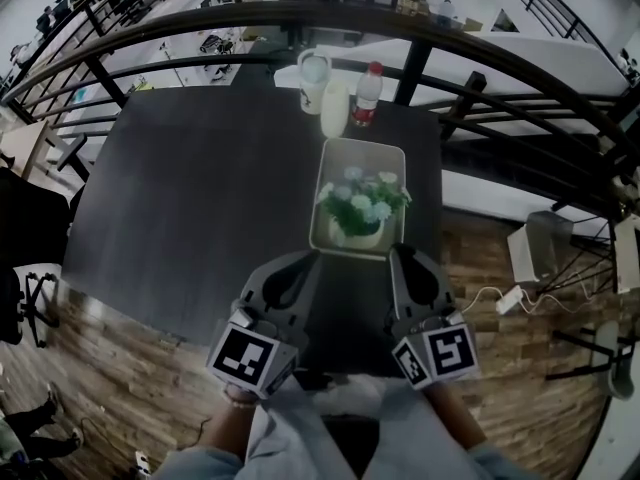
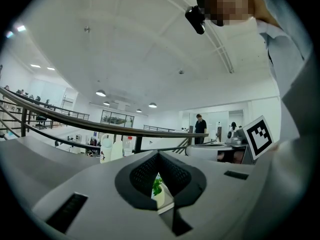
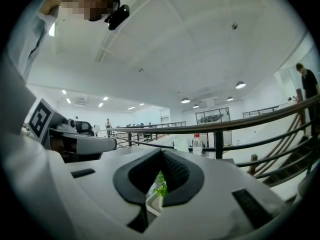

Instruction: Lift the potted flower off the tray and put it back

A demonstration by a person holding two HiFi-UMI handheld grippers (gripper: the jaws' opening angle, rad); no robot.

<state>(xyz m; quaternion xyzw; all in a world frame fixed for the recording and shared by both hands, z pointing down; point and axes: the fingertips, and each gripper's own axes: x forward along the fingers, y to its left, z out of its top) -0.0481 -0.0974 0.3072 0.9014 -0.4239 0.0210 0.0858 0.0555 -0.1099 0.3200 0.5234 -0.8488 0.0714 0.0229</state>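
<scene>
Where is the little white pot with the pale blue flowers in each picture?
Head view: the white pot of pale blue flowers sits in the cream rectangular tray, right of centre.
Left gripper view: only a sliver of leaves and pot shows, low at centre, through the gap under the shut jaws.
Right gripper view: the same sliver, low at centre.
Shared landmark: the dark curved metal railing.

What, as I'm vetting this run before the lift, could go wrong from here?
1. The left claw and right claw are both shut, short of the potted flower; pushed in shut, they may tip it.
2. The bottles stand just past the tray; a shoved tray could knock them over.
</scene>
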